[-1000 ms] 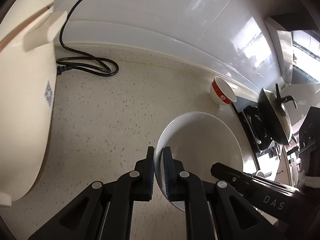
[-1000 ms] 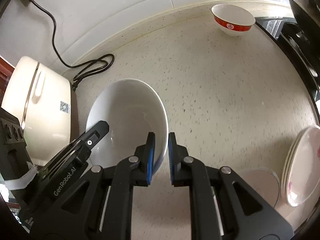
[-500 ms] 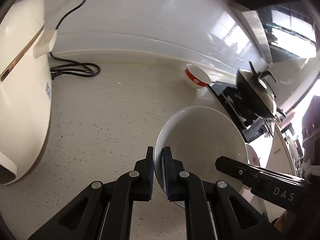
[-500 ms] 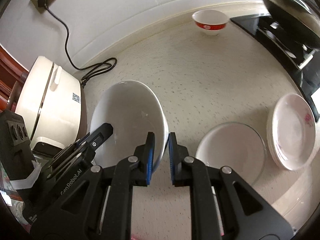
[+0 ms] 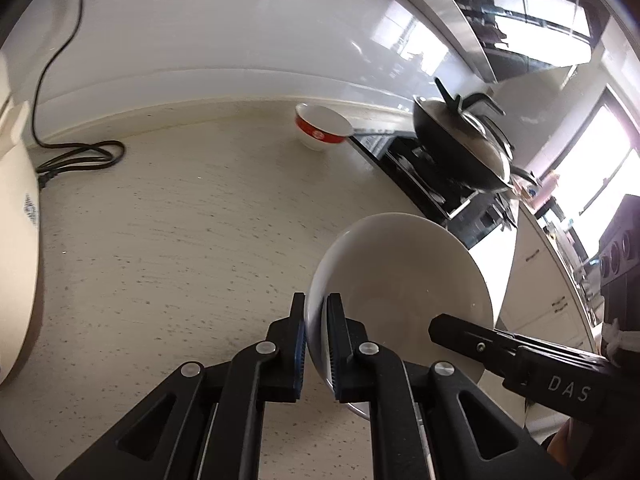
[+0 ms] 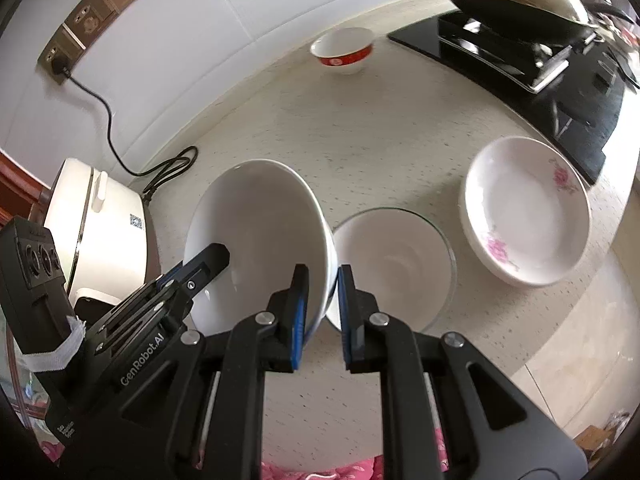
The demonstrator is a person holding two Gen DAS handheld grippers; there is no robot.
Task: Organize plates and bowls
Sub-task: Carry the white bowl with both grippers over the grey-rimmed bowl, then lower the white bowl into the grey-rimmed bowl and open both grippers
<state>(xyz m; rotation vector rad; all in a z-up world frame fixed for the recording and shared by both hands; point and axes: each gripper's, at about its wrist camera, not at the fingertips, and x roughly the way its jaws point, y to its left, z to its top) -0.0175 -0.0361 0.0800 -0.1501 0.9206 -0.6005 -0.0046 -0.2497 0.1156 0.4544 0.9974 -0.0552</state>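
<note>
White: one big bowl (image 6: 260, 240) gripped by both claws, left (image 5: 317, 344) and right (image 6: 323, 312).

The speckled worktop (image 6: 360, 128) lies open between the red-banded bowl (image 6: 342, 53) at the back wall and the glass bowl (image 6: 394, 268). The flowered plates (image 6: 528, 212) and stove (image 6: 532, 64) close the right side; the rice cooker (image 6: 100, 224) and its cord (image 6: 168, 168) block the left.

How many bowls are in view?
3: a white bowl held by both grippers, a glass bowl beside it, a red-banded bowl near the wall. The flowered plates may hide more.
</note>
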